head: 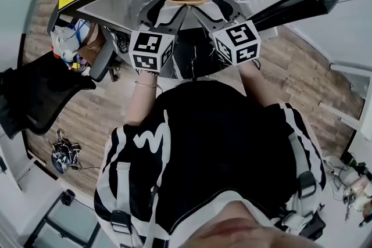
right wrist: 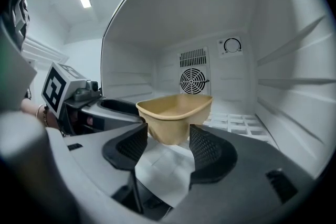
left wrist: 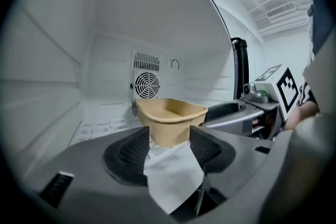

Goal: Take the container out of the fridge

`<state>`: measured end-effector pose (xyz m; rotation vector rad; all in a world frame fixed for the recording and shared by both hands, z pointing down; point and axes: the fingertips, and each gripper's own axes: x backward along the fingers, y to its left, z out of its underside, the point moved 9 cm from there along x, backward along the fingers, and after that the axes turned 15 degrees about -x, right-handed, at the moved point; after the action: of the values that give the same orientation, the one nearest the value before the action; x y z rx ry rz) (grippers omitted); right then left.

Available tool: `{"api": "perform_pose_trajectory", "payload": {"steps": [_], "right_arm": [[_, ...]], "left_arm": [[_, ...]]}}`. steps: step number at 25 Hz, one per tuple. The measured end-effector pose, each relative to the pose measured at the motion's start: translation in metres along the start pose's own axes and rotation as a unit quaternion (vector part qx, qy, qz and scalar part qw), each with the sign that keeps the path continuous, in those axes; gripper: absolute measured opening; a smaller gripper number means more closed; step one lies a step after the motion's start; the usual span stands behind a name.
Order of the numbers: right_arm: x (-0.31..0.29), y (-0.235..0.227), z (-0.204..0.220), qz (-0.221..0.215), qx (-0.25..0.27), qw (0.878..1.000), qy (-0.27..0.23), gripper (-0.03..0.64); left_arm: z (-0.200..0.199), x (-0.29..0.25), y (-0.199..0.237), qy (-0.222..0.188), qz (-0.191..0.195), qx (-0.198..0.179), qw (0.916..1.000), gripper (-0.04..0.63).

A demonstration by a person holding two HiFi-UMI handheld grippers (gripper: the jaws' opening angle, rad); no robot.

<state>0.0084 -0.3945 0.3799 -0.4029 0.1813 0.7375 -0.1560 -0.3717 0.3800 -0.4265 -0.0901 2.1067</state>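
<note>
Approach looks to be the step in hand. The tan container (left wrist: 170,119) sits on the white floor (left wrist: 100,131) of the fridge (left wrist: 100,39), toward the far wall and in front of the round fan grille (left wrist: 146,84). Neither tool has hold of it.

The left gripper (left wrist: 169,139) has its jaws spread wide. The container's near wall shows through the gap, but it lies beyond the pads and nothing touches it. The right gripper (right wrist: 168,135) stands the same way, jaws wide and empty, with the container just past their tips. In the head view the two grippers sit close side by side at the mouth of the fridge, angled toward each other, and the container is at the far middle.

The body looks broader than either gap, so I judge that closing on the whole container is not on. A better hold would be the rim, with one pad inside the wall and one outside.

A single pinch on the near edge could tip such a light, tapered thing. Taking the left wall with the left gripper and the right wall with the right seems safer. That means parting the grippers first so they do not knock together.

Both should close before any pull. The container should then be raised only slightly, kept level and drawn straight toward the near side.
</note>
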Motion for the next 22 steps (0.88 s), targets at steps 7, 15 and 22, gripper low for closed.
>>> {"api": "perform_pose_trajectory", "payload": {"steps": [7,15,22], "right_arm": [[-0.0041,-0.0016,-0.0032,0.003,-0.007,1.000,-0.003,0.238],[-0.0050,-0.0033,-0.0031,-0.003,-0.012,1.000,-0.006,0.239],[-0.0014,-0.0043,-0.0028,-0.001,-0.007,1.000,-0.010,0.238]], "left_arm": [[-0.0025,-0.0033,-0.0006,0.015,0.000,-0.005,0.9999,0.229],[-0.0036,-0.0037,-0.0012,0.019,0.000,-0.007,0.9998,0.227],[-0.0041,-0.0029,-0.0047,0.014,-0.003,0.001,0.9999,0.215]]}}
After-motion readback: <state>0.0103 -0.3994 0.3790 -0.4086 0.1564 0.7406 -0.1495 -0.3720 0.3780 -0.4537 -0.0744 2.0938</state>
